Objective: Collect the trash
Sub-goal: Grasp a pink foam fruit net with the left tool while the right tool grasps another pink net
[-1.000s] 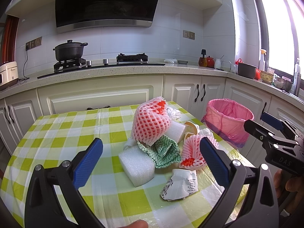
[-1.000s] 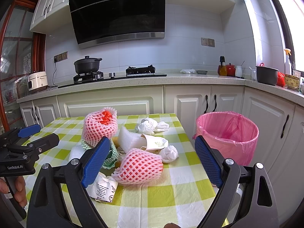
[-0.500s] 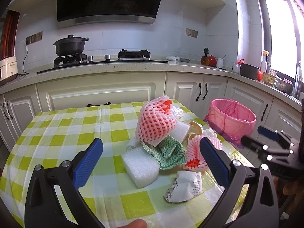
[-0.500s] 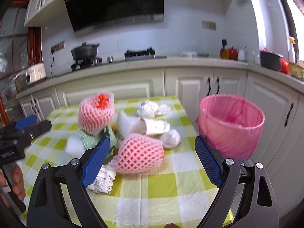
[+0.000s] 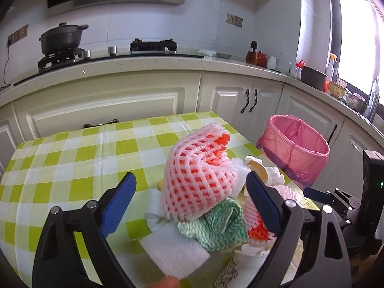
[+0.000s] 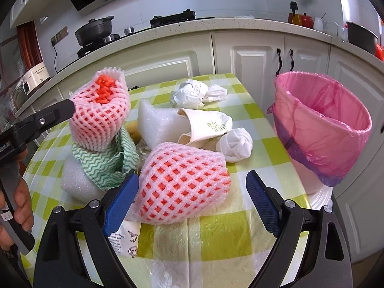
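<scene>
Collecting has hardly begun: every scrap, including the tall pink foam fruit net (image 5: 196, 175) and the lying one (image 6: 184, 182), sits heaped on the checked table (image 5: 72, 158) beside the seemingly empty pink-lined bin (image 6: 321, 124), while the left gripper (image 5: 190, 199), jaws just narrowing around the tall net without touching, and the right gripper (image 6: 192, 199) are both open.

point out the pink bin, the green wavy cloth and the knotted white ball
pink bin (image 6: 312, 129): right wrist view, liner's outer wall
green wavy cloth (image 6: 103, 165): right wrist view, middle fold
knotted white ball (image 6: 236, 144): right wrist view, knot's centre
</scene>
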The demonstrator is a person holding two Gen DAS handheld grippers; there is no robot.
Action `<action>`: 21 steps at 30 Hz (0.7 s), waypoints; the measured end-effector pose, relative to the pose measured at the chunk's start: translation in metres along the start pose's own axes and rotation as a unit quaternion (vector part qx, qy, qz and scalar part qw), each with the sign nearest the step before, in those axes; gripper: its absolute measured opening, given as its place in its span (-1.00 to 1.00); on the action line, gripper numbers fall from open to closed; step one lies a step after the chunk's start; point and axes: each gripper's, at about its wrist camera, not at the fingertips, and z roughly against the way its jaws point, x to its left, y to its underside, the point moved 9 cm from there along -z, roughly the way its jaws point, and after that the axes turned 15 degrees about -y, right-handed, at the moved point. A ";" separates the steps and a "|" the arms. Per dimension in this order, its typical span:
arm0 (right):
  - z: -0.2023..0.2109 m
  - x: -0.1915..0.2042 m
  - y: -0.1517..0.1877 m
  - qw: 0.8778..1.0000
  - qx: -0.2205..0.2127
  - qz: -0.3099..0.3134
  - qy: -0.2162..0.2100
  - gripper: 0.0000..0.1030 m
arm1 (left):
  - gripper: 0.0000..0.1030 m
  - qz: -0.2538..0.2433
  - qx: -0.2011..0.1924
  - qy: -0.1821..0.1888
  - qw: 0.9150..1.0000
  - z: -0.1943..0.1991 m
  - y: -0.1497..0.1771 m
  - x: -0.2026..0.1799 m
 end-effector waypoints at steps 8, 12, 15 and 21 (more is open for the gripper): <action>-0.017 -0.002 -0.002 1.000 0.017 -0.008 -0.010 0.56 | 0.05 -0.018 0.031 0.011 0.999 -0.029 0.009 -0.005; -0.021 0.003 0.003 0.999 0.028 -0.006 -0.024 0.05 | -0.16 -0.014 0.031 0.017 0.999 -0.027 0.014 -0.005; -0.017 0.006 0.003 0.999 0.022 0.001 -0.029 -0.38 | -0.23 -0.011 0.030 0.021 0.999 -0.023 0.015 -0.007; -0.005 0.006 -0.003 0.999 0.009 0.003 -0.035 -0.48 | -0.29 -0.005 0.018 0.021 1.000 -0.009 0.009 -0.008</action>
